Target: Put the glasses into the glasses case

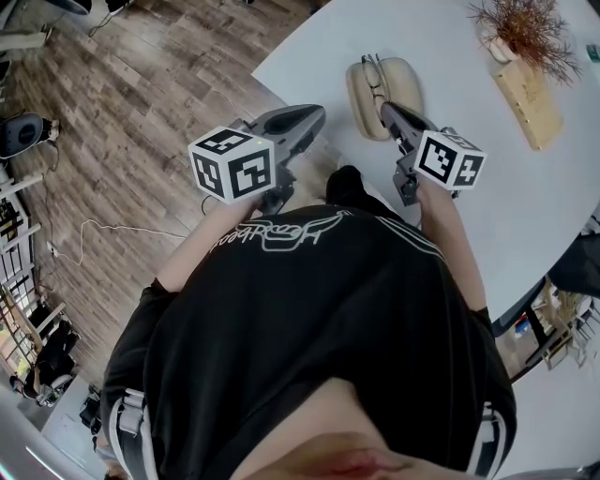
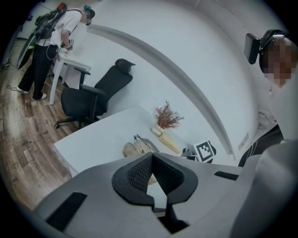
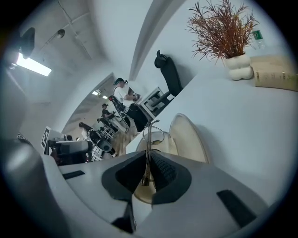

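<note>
An open beige glasses case lies near the white table's front edge. The thin-framed glasses stand on edge over the case's left half, touching or just above it. My right gripper is shut on the glasses. In the right gripper view the frame runs up from between the pads, with the case behind it. My left gripper hangs left of the case at the table's edge, shut and holding nothing. The left gripper view shows its jaws closed, and the case beyond them.
A dried plant in a white vase and a wooden block stand at the table's far right. A black office chair and a person at a desk are across the wood floor.
</note>
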{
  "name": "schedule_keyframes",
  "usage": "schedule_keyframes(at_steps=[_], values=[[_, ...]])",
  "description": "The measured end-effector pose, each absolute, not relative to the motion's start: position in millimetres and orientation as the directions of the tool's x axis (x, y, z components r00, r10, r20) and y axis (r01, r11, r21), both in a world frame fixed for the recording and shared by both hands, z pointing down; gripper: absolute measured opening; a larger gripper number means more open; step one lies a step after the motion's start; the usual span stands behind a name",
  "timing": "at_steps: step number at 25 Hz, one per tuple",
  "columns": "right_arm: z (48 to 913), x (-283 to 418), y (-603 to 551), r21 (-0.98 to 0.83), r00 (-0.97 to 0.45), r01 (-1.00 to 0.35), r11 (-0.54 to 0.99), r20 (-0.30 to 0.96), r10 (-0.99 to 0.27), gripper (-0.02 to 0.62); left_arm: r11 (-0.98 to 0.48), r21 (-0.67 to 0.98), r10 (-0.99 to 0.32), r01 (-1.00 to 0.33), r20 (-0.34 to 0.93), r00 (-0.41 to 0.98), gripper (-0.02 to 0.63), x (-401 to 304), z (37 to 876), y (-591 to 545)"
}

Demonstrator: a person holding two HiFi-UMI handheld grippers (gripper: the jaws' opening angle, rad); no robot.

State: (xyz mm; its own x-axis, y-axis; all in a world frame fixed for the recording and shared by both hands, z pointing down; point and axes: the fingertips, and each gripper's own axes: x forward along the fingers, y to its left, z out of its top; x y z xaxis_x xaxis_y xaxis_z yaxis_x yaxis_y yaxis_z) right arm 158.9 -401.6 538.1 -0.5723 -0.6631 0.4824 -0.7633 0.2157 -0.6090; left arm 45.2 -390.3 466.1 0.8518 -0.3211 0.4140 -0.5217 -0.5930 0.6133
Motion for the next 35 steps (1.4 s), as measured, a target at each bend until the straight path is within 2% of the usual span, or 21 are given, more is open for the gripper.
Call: schedule_keyframes(at_steps=[17, 35], values=[[566, 149, -389, -0.580, -0.536, -0.800, 0.154, 0.577, -0.616, 0.029, -0.550, 0.637, -0.337, -0.540, 0.422, 0.842, 0.006, 29, 474, -391], [569, 142, -385, -0.558, -0.541, -0.810, 0.182, 0.591, -0.598, 0.029, -0.531, 0.635, -0.355, -0.560, 0.433, 0.828, 0.006, 17, 476, -386]])
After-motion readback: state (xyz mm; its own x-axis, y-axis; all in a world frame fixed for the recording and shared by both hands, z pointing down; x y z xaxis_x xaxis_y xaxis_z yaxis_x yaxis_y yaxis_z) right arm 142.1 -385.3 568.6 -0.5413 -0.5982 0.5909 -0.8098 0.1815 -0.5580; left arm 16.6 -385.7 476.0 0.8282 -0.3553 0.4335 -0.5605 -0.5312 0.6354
